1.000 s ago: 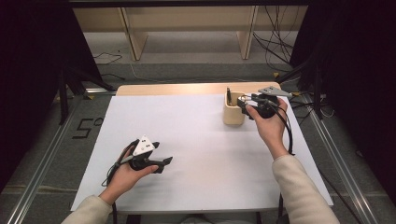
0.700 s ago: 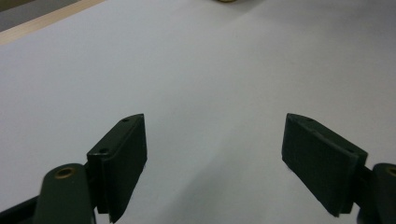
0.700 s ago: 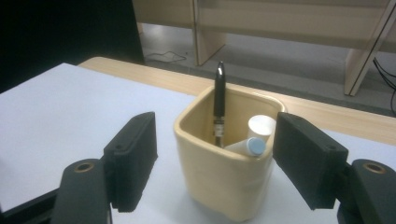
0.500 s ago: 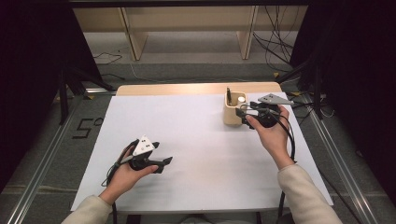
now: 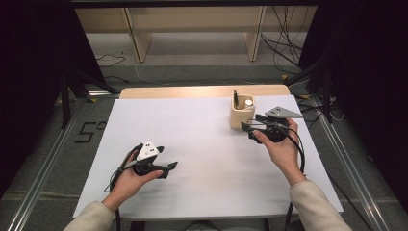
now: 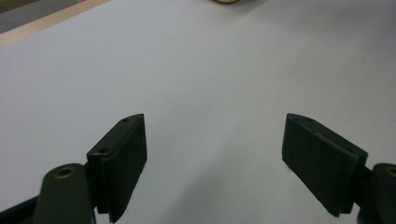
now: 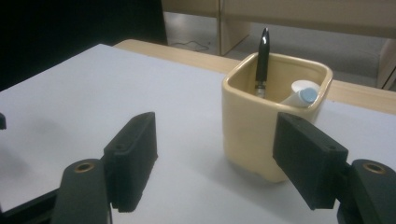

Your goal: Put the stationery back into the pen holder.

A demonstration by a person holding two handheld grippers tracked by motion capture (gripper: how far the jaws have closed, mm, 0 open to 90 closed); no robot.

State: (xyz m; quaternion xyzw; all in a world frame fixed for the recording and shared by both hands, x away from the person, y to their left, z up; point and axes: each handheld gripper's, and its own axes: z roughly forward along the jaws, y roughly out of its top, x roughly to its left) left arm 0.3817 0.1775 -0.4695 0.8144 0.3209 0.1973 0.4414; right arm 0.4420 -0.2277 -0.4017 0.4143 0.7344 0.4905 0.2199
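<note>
A white sheet covers the tabletop (image 5: 207,144), leaving a strip of pale wood bare along the far edge, and a cream square cup (image 5: 242,113) stands near that far edge, right of the middle. In the cup a black pen (image 7: 262,60) stands upright against the far left corner, and a white tube (image 7: 299,95) with a pale blue end leans in the right side. Beyond the cup, past the wooden edge, the grey floor (image 5: 192,53) carries the legs of a light wooden shelf unit (image 5: 192,19), with dark cables lying loose on the floor to the cup's far right and dark curtains closing the room on both sides. Metal rails run along the floor on either side of the tabletop, and left of the cup, on the floor beside the tabletop, a marking reads as a "5" followed by a small circle (image 5: 89,132). The right claw (image 5: 248,126) sits just beside the cup on its near right side, jaws spread apart with nothing between them; in the right gripper view the cup stands just ahead, partly behind the right-hand jaw, and I cannot tell whether it touches. The left claw (image 5: 166,168) is well apart from the cup, toward the near left of the sheet, low over it with its jaws wide apart and empty. No brand or label can be read on the cup, pen or tube.
</note>
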